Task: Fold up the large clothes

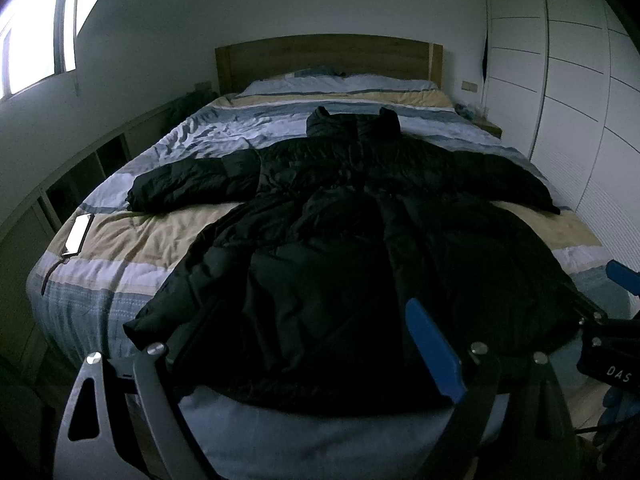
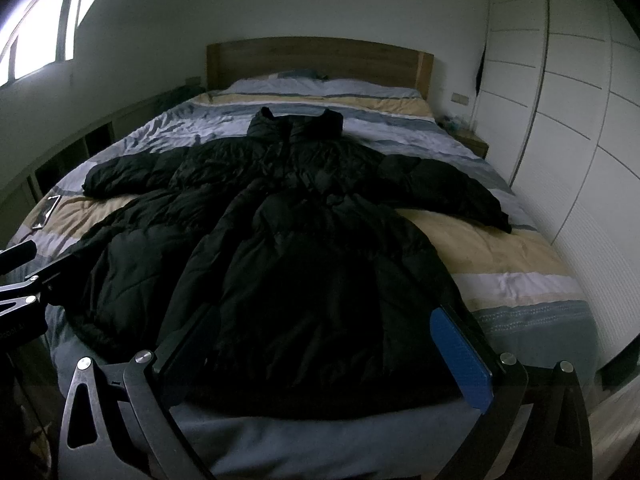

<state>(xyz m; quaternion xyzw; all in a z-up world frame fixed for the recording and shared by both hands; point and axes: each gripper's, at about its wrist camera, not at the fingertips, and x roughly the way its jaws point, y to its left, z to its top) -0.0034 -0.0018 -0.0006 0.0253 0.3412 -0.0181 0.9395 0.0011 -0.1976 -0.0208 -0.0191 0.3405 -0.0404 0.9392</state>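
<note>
Black puffer coat (image 1: 340, 220) lies spread flat mid-frame on the striped bed (image 1: 132, 240), sleeves out; dark fabric swallows seam detail. Left gripper (image 1: 316, 344) & right gripper (image 2: 328, 344) sit at bottom of frame, jaws spread, holding nothing, bases cut off. Phone (image 1: 78, 234) at left edge of frame.

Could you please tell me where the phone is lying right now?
The phone lies on the bed's left edge, on a tan stripe, just beyond the black coat's left sleeve cuff.

Black coat (image 1: 340, 248) folds lost in shadow, nightstand (image 1: 486, 126) clutter too small to tell, right hand-held gripper (image 1: 618, 280) cut off by the picture's edge, shelf (image 1: 72, 184) contents dark
</note>
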